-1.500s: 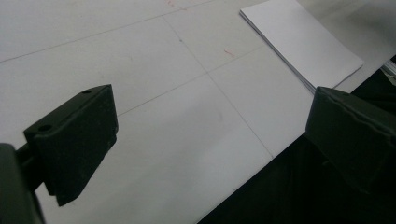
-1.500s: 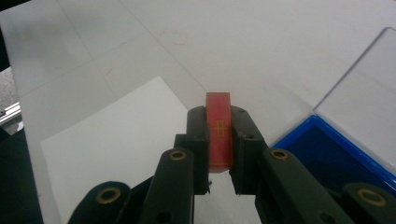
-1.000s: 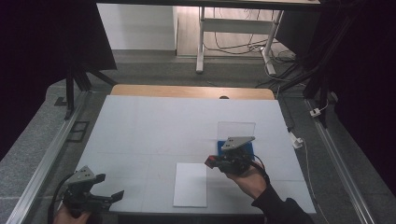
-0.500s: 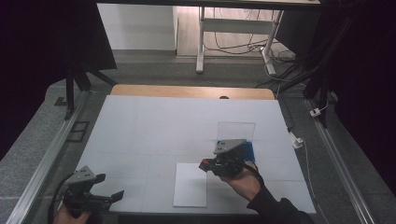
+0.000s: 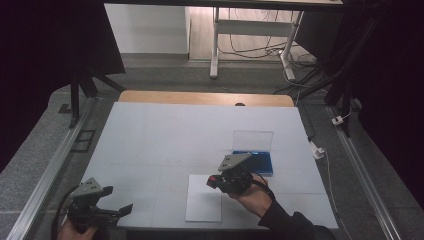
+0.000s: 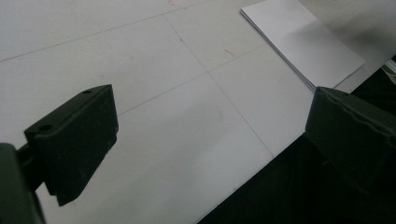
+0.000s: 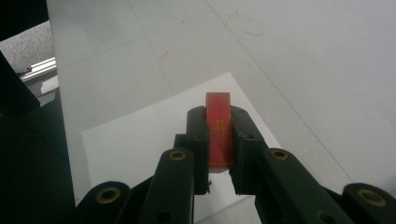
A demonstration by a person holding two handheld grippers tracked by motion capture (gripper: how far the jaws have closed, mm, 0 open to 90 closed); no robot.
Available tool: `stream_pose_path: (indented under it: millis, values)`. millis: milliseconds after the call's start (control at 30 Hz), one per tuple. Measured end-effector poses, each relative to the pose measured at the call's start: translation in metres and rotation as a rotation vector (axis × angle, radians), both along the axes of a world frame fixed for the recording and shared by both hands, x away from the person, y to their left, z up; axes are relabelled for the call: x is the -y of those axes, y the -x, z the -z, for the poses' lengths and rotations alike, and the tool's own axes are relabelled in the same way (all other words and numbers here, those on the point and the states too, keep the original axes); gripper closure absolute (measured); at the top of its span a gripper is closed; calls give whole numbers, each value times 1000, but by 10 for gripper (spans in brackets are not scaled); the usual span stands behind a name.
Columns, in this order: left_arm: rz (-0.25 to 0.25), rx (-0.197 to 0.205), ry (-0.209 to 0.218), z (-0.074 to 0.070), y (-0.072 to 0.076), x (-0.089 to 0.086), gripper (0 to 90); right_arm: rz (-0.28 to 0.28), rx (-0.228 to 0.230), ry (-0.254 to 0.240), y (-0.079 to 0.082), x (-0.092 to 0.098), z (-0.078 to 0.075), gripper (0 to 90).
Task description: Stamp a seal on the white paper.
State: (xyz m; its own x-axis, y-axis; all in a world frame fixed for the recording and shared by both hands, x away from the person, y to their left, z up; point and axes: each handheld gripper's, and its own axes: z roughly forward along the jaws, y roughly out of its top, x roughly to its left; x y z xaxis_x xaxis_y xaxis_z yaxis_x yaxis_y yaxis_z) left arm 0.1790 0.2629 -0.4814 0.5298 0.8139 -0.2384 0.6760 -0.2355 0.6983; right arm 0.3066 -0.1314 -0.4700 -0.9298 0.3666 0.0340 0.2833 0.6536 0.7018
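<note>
The high view is looking forward and down from above the person's side onto the white table, taking in its whole top with the floor and a desk frame beyond; the left gripper view is riding low at the near left edge, looking along its own jaws across the table toward the sheet of paper, which is lying well off; the right gripper view is sitting close above that same sheet of paper, facing down and along its jaws; all three views are sharing the sheet of paper near the front edge.
</note>
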Motion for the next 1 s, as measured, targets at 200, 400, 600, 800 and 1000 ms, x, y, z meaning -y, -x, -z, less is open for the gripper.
stream_pose_path:
  millis: [200,400,600,800,1000]
  values:
    - [0,-1,-1,0,0,0,29,-31,6,17,2,-7,5,795]
    - [0,-2,0,0,0,0,29,-45,4,40,3,-14,12,796]
    - [0,-1,0,0,0,0,29,-55,5,64,4,-18,19,795]
    - [0,-1,1,0,0,0,29,-72,0,85,5,-22,24,796]
    - [0,0,2,0,0,0,29,-73,-10,103,4,-24,28,796]
